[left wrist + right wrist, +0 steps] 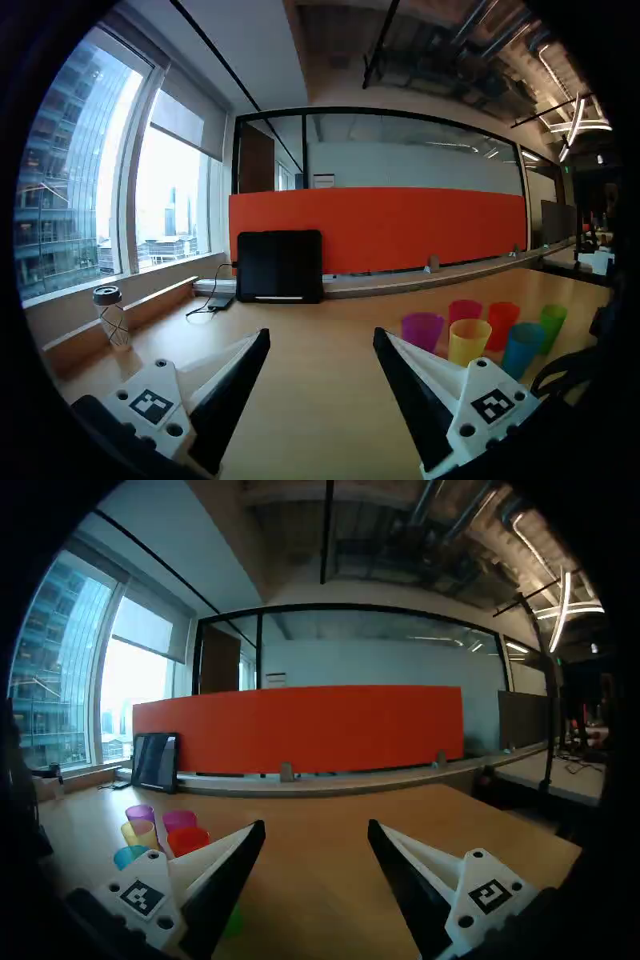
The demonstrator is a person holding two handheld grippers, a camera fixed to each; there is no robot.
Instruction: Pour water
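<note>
You held the left gripper (320, 334) low over the wooden table (320, 424), its two fingers wide apart with nothing between them. Each finger carried a square black-and-white marker (152, 406), which was a pattern and not letters. The right gripper (316, 826) was the same, with its fingers apart and empty.

In the left gripper view the plastic cups stood upright in a tight group just beyond the right finger. The blue cup (524, 346) and yellow cup (468, 340) were nearest, and the purple cup (422, 330), pink cup (465, 310), red cup (502, 318) and green cup (552, 320) stood behind. In the right gripper view the group stood beside the left finger, the green one half hidden under it.

Farther away a dark tablet (280, 266) leaned on the ledge, with a cable (210, 300) beside it. The left gripper view gave also a small glass jar (110, 316) by the window (80, 176). Behind stood the orange partition (376, 228), and above it a white sheet (323, 181), too small to read. The right gripper view gave a second desk (560, 780) at the far right.
</note>
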